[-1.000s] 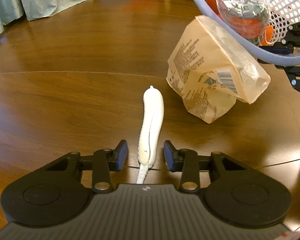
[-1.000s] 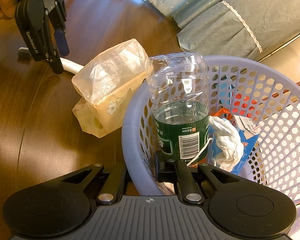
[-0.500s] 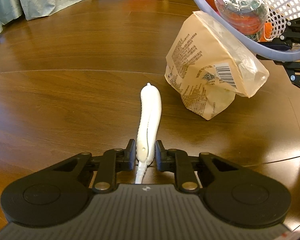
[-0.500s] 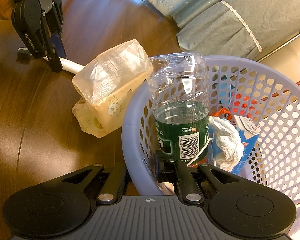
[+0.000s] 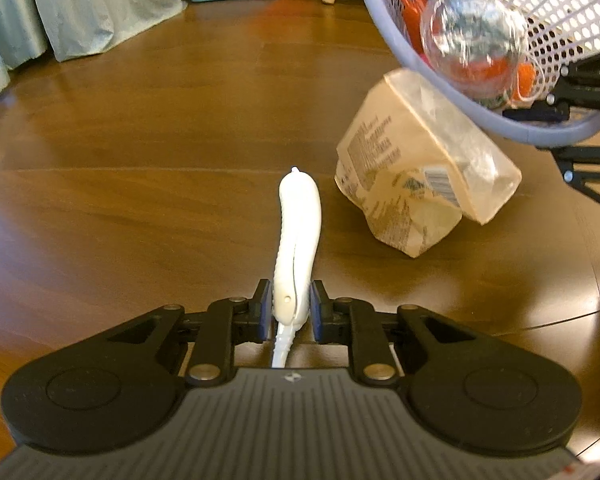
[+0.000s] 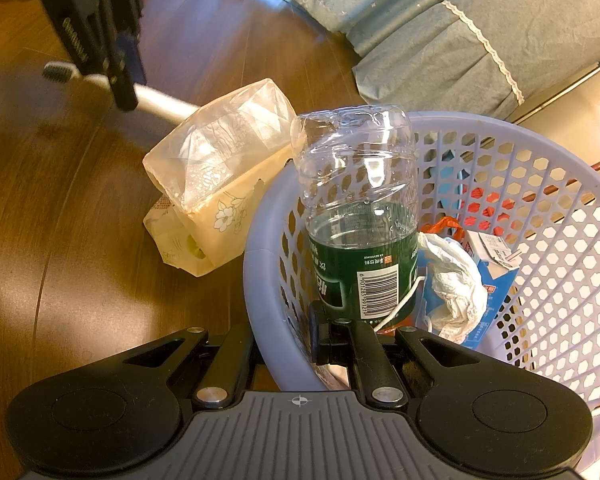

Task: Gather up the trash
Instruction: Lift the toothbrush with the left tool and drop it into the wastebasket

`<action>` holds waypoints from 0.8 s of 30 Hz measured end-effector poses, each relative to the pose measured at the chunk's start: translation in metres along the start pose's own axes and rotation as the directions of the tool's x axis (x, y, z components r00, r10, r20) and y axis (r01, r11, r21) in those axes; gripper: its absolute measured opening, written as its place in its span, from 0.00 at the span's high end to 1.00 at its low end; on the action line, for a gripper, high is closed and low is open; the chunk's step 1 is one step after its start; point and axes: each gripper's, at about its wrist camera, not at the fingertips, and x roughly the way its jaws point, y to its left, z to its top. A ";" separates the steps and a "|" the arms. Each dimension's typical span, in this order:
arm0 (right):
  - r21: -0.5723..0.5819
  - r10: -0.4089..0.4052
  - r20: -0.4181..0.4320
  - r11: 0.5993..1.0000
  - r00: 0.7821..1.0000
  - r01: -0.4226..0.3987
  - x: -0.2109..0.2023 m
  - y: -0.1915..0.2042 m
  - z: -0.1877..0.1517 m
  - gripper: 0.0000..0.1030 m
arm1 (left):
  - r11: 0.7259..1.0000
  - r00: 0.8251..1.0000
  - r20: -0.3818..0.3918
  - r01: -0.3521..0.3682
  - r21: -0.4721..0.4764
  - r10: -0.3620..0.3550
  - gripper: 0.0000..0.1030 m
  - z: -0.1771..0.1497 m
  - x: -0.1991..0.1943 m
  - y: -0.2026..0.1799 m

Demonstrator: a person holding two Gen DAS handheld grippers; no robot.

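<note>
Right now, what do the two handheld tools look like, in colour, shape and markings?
Both match. The left tool and the right tool have matte black linkage arms with silver pivot pins, two round black discs, a ribbed grey front plate with a small crosshair mark, and blue pads. White lettering runs along one arm.

Bottle (image 6: 360,216) in basket (image 6: 256,272), bag (image 6: 216,176) beside.
</note>
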 end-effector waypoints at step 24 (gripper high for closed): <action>0.005 -0.001 0.001 1.000 1.000 0.001 0.003 -0.001 -0.003 0.95 | 0.998 0.998 0.068 0.011 0.055 -0.015 0.85 0.051 -0.060 0.006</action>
